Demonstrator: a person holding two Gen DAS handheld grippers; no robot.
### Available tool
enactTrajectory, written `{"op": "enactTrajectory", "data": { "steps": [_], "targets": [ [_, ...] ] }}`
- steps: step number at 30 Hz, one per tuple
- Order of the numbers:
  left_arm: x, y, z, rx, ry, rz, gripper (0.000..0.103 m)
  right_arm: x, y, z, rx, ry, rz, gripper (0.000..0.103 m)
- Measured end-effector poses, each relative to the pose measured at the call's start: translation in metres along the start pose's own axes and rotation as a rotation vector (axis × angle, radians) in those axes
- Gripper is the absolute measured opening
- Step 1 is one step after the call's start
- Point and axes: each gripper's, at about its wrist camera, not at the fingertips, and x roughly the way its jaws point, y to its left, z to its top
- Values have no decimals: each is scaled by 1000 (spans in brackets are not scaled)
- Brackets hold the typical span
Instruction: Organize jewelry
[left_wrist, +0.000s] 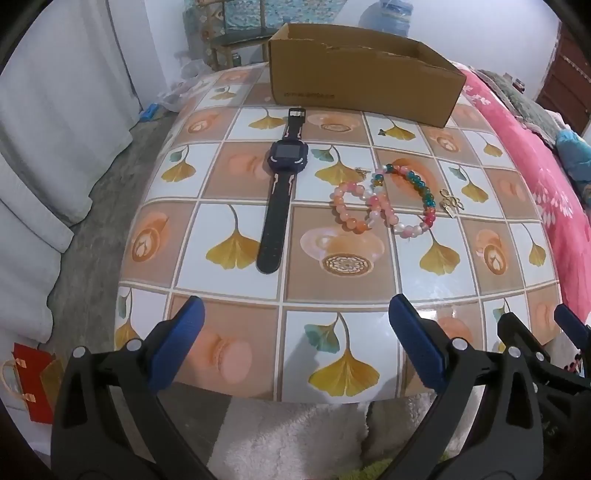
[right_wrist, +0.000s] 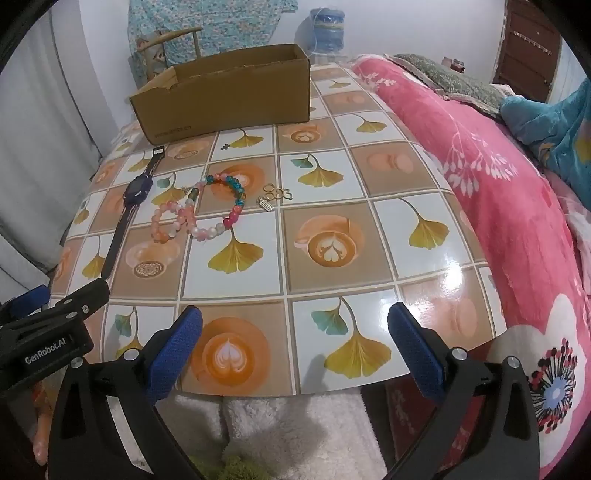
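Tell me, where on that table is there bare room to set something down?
Free: the near strip between the table edge and the watch, and the right half beside the pink blanket. Crowded: mid-left, where the watch, bead bracelets and gold charms cluster before the cardboard box.

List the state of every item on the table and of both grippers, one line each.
Cardboard box: open at the top, upright at the far edge of the table.
Watch: unbuckled, strap laid out flat.
Pink bead bracelet: lying flat, overlapped by the multicolored one.
Multicolored bead bracelet: lying flat.
Gold charms: loose on the table beside the bracelets.
Left gripper: open, holding nothing.
Right gripper: open, holding nothing.
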Motion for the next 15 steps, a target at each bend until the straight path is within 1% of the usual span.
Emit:
{"op": "enactTrajectory", "data": {
  "steps": [15],
  "targets": [
    [5, 3, 2, -11, 7, 11, 96, 2, 3, 5, 0, -4, -4, 98]
  ]
}}
